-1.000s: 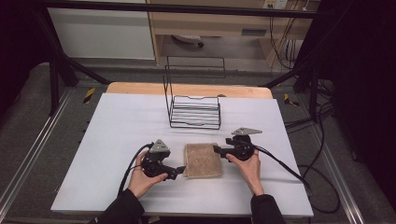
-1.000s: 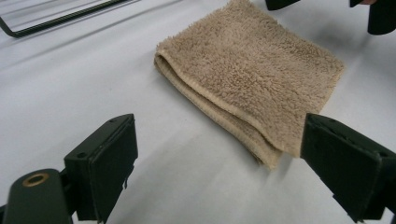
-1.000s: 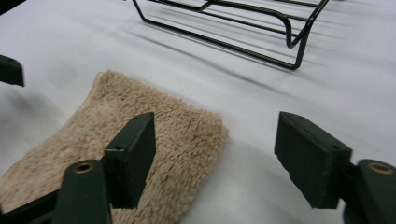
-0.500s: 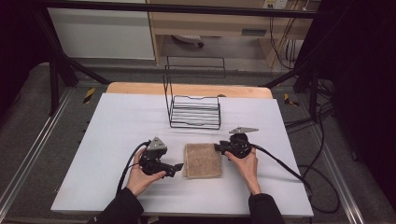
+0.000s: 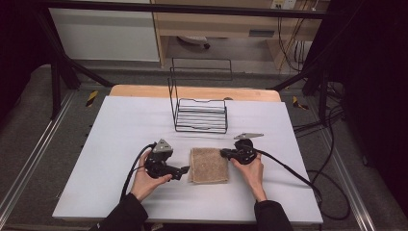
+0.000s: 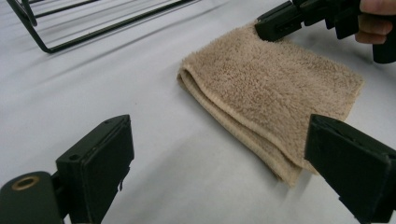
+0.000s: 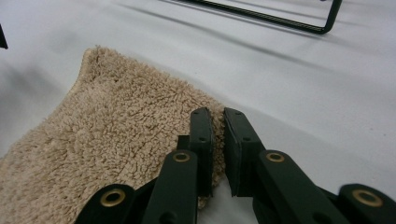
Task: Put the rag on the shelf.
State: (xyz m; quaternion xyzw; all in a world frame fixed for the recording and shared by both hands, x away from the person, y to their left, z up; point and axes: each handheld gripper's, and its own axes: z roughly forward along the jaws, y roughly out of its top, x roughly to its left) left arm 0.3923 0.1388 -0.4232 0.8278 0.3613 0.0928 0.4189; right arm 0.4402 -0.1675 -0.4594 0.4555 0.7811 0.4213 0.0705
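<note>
A folded tan towel (image 5: 208,165) lies flat on the white table (image 5: 115,130) between my two grippers. My right gripper (image 5: 223,153) is at the towel's far right corner. In the right gripper view its jaws (image 7: 217,116) have just been closing and now pinch the towel's (image 7: 116,130) edge between the pads. My left gripper (image 5: 185,171) sits low at the towel's left side, jaws wide apart. In the left gripper view the gripper (image 6: 217,135) is open, the towel's (image 6: 271,88) near folded corner lies just inside its right jaw, and the right gripper (image 6: 275,23) bites the far corner.
A black wire rack (image 5: 199,115) stands behind the towel at the table's middle back; its base bars show as the rack (image 6: 93,28) and the rack (image 7: 280,21). Cables trail from both grippers toward the front and right edges.
The right gripper's jaws have closed onto the towel's right edge. Both hands have stayed about where they were.
</note>
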